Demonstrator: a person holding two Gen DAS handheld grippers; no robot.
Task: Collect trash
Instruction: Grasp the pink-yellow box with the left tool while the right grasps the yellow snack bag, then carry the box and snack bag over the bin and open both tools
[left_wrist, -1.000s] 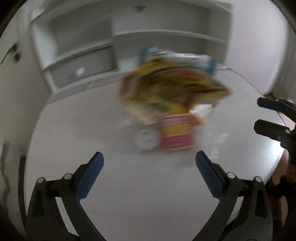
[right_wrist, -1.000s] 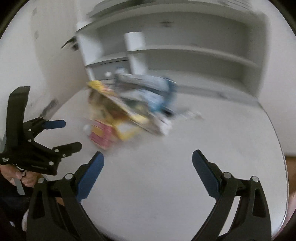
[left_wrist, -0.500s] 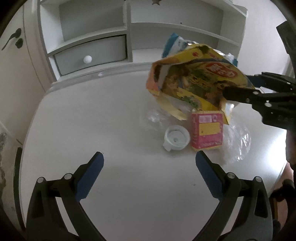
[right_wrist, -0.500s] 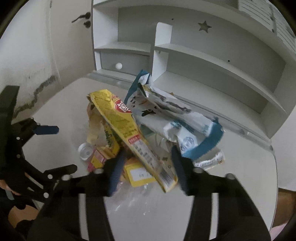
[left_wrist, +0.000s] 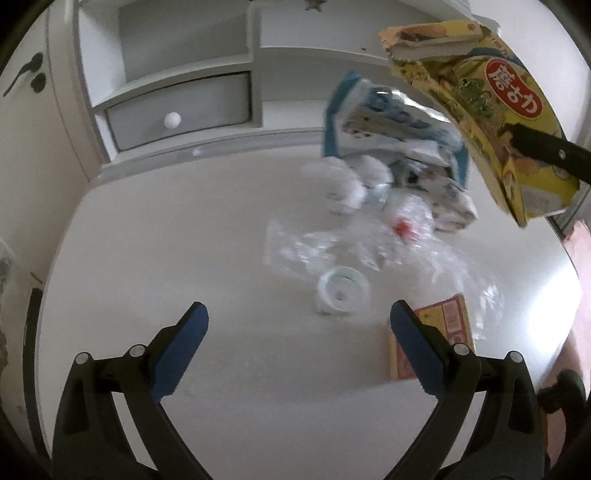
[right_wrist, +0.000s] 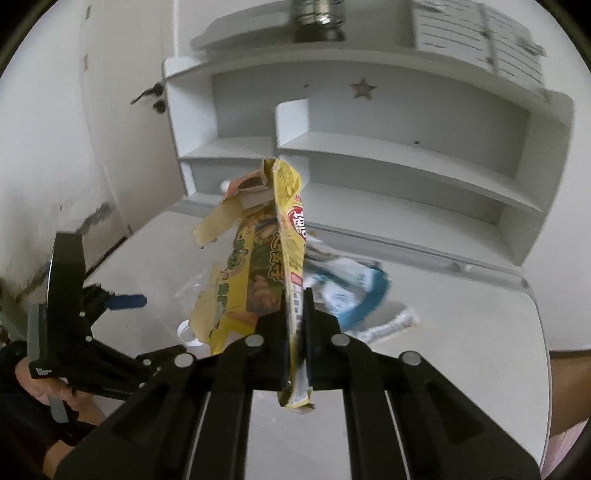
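My right gripper (right_wrist: 295, 306) is shut on a flattened yellow snack box (right_wrist: 284, 240), which hangs lifted above the white table (right_wrist: 461, 350). The same yellow box (left_wrist: 491, 107) shows at the upper right of the left wrist view, with a black finger (left_wrist: 546, 155) across it. Trash left on the table: a blue and white wrapper (left_wrist: 391, 136), crumpled clear plastic (left_wrist: 351, 243), a white round lid (left_wrist: 341, 291) and a small red and yellow box (left_wrist: 443, 332). My left gripper (left_wrist: 299, 325) hangs open over the near table, just short of the lid.
A white shelf unit (right_wrist: 369, 155) with a small knobbed drawer (left_wrist: 177, 114) stands along the table's far edge. A person's hand (right_wrist: 48, 391) holds the left gripper's handle at the lower left. White tabletop (left_wrist: 166, 240) stretches to the left of the trash.
My right gripper went from wide open to shut on the yellow box and lifted it off the pile. The wrapper and clear plastic beneath are now uncovered. The left gripper stays open.
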